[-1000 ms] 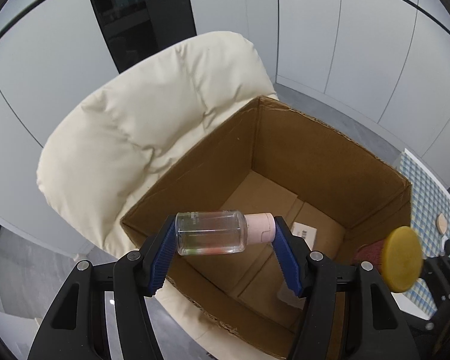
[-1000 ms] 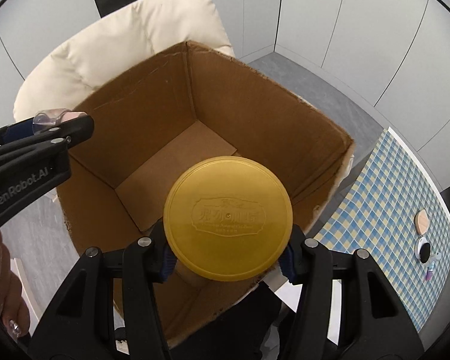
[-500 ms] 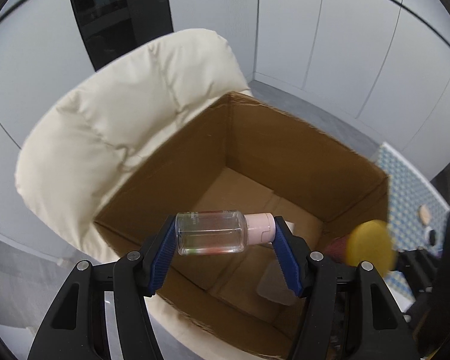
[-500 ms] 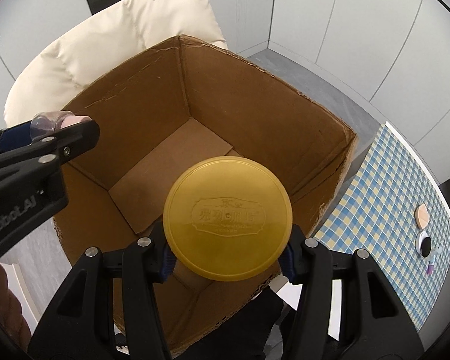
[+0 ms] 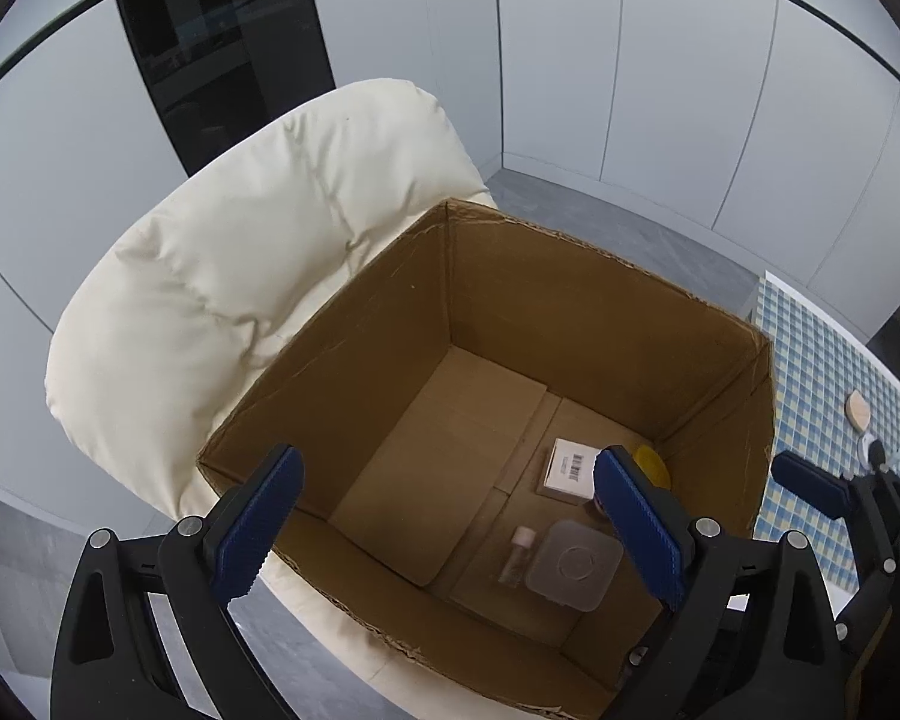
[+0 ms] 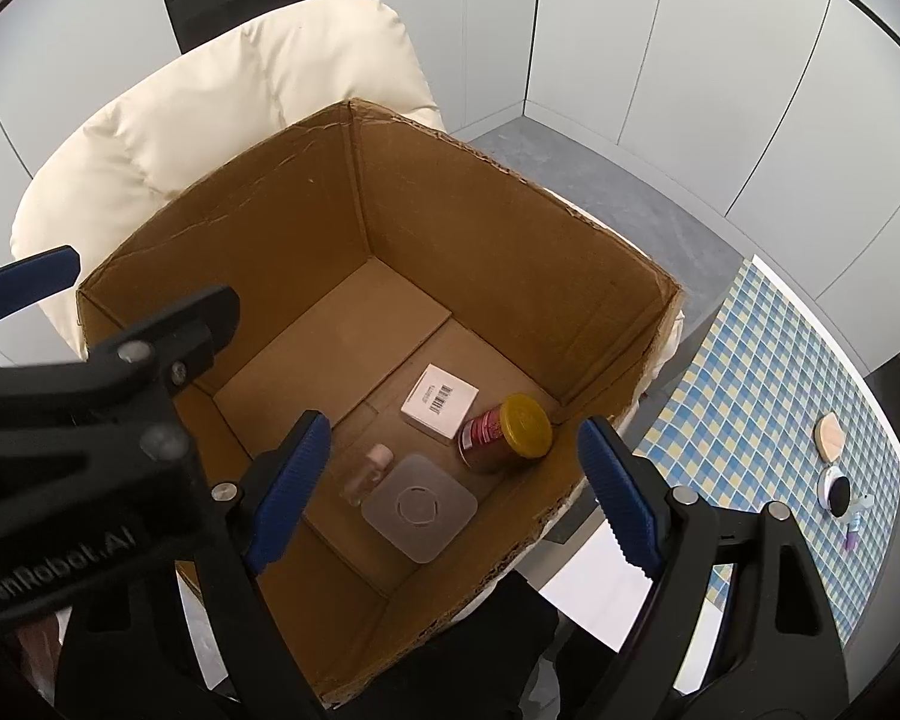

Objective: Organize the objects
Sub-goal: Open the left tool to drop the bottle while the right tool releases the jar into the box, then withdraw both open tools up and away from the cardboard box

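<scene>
So the cardboard box (image 6: pixel 510 228) sits on a cream padded chair (image 6: pixel 222 108). On the box floor there's a small white carton with a barcode (image 6: pixel 440 400), a red can with a yellow lid (image 6: pixel 506 432) on its side touching it, a clear square lidded tub (image 6: pixel 420 507), and a little clear bottle with a pink cap (image 6: pixel 367 473) lying right beside the tub. Off to the right, the checkered worktop (image 6: pixel 750 396) has a few small bits on it.

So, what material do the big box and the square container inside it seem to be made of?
The big box: corrugated cardboard, matte brown, with ragged torn top edges and folded bottom flaps. The square container: probably plastic, frosted and translucent, with rounded corners and a moulded ring on the lid.
</scene>
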`<state>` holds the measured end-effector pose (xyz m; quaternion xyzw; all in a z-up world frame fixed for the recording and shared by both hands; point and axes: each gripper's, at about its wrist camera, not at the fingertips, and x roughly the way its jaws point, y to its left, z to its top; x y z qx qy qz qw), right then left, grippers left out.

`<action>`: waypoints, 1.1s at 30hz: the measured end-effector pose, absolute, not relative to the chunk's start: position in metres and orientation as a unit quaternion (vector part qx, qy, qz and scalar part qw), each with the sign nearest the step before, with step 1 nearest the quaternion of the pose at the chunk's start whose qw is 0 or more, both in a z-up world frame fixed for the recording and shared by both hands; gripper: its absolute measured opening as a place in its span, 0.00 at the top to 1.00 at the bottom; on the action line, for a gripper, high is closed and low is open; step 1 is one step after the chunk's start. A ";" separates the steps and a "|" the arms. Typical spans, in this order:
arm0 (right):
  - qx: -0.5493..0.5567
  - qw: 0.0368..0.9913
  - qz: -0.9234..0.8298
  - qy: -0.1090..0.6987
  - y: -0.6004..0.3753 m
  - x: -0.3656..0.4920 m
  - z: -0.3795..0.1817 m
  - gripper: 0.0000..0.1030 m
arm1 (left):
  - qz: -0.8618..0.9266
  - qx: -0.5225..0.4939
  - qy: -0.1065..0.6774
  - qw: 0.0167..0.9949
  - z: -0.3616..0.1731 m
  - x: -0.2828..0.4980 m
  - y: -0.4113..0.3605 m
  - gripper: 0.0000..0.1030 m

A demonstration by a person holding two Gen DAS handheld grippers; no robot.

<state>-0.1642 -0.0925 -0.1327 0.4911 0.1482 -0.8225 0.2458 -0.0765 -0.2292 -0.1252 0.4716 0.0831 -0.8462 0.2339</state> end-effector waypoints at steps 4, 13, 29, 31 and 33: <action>0.493 0.245 -0.822 0.146 -0.091 -0.163 -0.133 0.16 | -0.845 0.472 0.096 0.230 -0.127 -0.076 -0.233 0.05; 0.493 0.235 -0.825 0.144 -0.085 -0.163 -0.134 0.16 | -0.845 0.473 0.106 0.227 -0.127 -0.075 -0.236 0.05; 0.490 0.219 -0.836 0.112 -0.047 -0.140 -0.107 0.16 | -0.856 0.458 0.123 0.207 -0.110 -0.051 -0.224 0.05; 0.489 0.217 -0.838 0.109 -0.039 -0.134 -0.104 0.16 | -0.855 0.458 0.131 0.202 -0.108 -0.047 -0.220 0.05; 0.489 0.215 -0.839 0.109 -0.032 -0.129 -0.101 0.16 | -0.858 0.455 0.133 0.198 -0.104 -0.042 -0.215 0.05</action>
